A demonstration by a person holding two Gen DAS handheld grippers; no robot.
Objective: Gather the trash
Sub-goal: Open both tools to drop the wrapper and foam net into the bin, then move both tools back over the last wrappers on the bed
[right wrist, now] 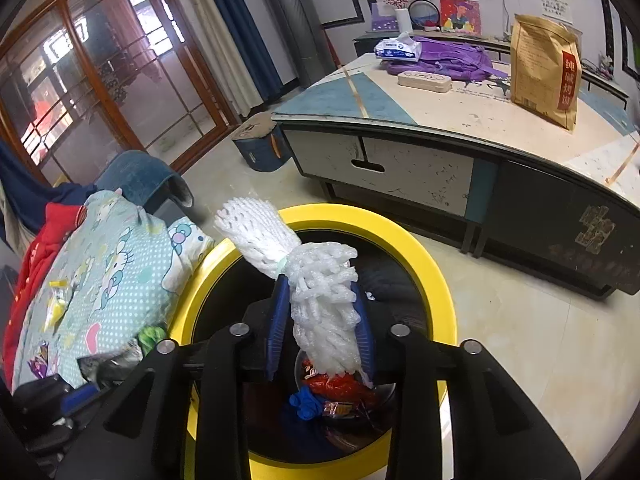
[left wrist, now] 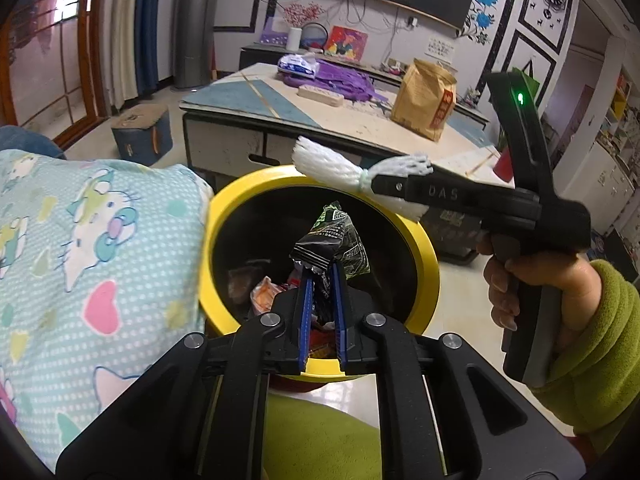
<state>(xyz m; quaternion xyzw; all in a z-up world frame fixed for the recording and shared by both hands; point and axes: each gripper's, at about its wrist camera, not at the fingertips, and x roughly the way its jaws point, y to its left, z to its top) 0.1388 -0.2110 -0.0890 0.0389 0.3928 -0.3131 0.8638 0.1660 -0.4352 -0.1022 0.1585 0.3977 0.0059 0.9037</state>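
Hovering over yellow bin point(right wrist: 424, 240): right hand-held gripper point(right wrist: 322, 320), jaws parted around foam net point(right wrist: 320, 300), light, springy. Left hand-held gripper point(left wrist: 320, 276) clamps crinkly wrapper point(left wrist: 332, 240) by edge, above bin.

Brown bag point(right wrist: 546, 66), purple cloth point(right wrist: 448, 60) & tissue pack point(right wrist: 398, 48) on table point(right wrist: 460, 112).

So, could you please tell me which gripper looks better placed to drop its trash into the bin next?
Probably the right gripper: its white foam net hangs over the yellow bin's opening, with the pads looking loosened.
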